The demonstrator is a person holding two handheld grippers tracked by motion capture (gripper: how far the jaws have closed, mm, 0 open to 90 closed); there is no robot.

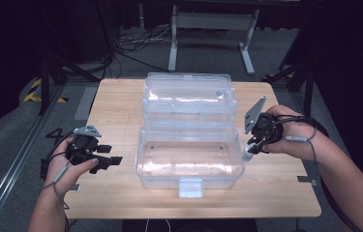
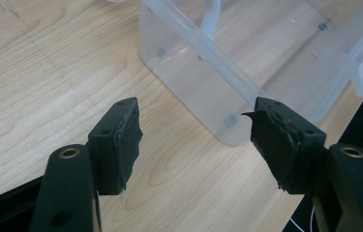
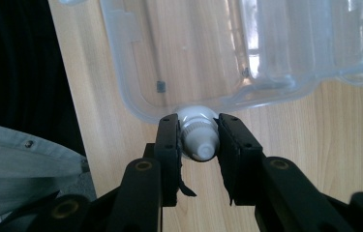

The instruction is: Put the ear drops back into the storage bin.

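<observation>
A: Quick recap, where was your right gripper [image 3: 198, 140]?

B: You had it at the right end of the clear plastic storage box [image 1: 189, 164], just off the near-right corner of its lower tub. In the right gripper view its 2 black jaws were pinched on a small white plastic bottle w/ a ribbed cap and nozzle tip [image 3: 197, 135]. Nozzle pointed back toward the camera; bottle body ran away under the tub rim.

A: And in the high view?

B: Same thing: right gripper [image 1: 252, 145] angled down-left, white bottle [image 1: 248, 152] showing at its tips, right beside the tub wall. Can't tell if the bottle touched the wall.

A: Left gripper [image 2: 196, 133]?

B: You held it low over the light wooden tabletop [image 2: 48, 72], left of the box. Jaws spread wide, nothing btwn them, torn black pads [image 2: 129, 130] visible. Box corner sat just ahead of the tips, apart from them. High view put the left gripper [image 1: 113, 160] pointing right at the tub, w/ a gap.

A: Box itself?

B: Open, centred on the table. Hinged lid [image 1: 188, 96] lay back behind the tub; front latch [image 1: 190, 187] faced you.
</observation>
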